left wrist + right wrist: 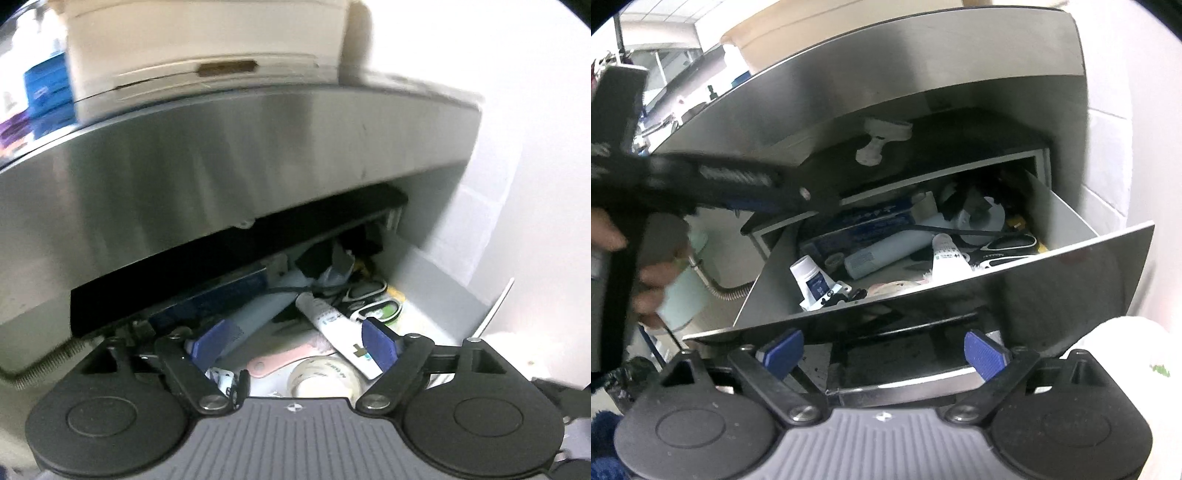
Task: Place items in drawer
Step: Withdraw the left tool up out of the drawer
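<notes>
I am looking along my right gripper (882, 350), whose blue-padded jaws are standing wide apart with nothing between them, just in front of the drawer (1071, 221). The drawer is hanging open under the steel counter (886, 81), its shiny front panel (960, 288) facing me. Inside, a blue box (857, 225) is lying along the back edge, a pale tube (886, 254) is slanting in front of it, a white jar (809, 277) is tilting in the near left corner, and scissors (1008, 245) are lying toward the right wall. At the left, a hand (642, 273) is gripping the blurred left gripper (827, 199) reaching over the drawer's back-left corner; I cannot tell how its jaws are set.
</notes>
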The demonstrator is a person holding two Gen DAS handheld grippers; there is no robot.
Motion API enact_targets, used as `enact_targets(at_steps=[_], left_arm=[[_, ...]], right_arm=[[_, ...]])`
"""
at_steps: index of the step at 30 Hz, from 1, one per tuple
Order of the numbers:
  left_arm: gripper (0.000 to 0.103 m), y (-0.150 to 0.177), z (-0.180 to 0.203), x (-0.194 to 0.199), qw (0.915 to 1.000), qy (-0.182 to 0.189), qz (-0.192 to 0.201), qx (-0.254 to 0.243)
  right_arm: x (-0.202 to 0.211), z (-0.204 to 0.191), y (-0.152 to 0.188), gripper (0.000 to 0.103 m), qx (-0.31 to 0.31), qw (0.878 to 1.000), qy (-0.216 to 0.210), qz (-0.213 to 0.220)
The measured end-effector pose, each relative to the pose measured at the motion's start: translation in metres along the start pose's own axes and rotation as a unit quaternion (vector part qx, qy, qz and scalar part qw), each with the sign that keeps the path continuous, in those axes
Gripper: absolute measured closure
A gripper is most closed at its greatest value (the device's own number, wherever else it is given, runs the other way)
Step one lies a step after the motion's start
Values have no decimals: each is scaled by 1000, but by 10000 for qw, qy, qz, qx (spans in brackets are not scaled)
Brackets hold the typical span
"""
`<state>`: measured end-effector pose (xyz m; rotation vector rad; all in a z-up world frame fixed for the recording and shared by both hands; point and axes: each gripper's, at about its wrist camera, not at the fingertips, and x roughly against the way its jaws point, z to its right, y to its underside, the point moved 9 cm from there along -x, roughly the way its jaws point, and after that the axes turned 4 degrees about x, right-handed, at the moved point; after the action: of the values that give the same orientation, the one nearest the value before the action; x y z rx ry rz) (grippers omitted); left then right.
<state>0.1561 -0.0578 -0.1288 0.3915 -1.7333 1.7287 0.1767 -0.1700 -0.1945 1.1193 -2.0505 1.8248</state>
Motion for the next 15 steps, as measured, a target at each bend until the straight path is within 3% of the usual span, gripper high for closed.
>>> enact_targets(at_steps=[3,7,15], left_arm=[[13,-3,-7,18,9993,-43,196,327],[8,-5,-11,43,9970,-315,568,414],[7,10,-16,81,9919,-614,926,618]], right_arm=[[-1,-4,0,9,155,9998,79,-14],[-3,-8,0,9,350,9992,161,-44],[-18,-11,0,9,592,9975,299,-254]])
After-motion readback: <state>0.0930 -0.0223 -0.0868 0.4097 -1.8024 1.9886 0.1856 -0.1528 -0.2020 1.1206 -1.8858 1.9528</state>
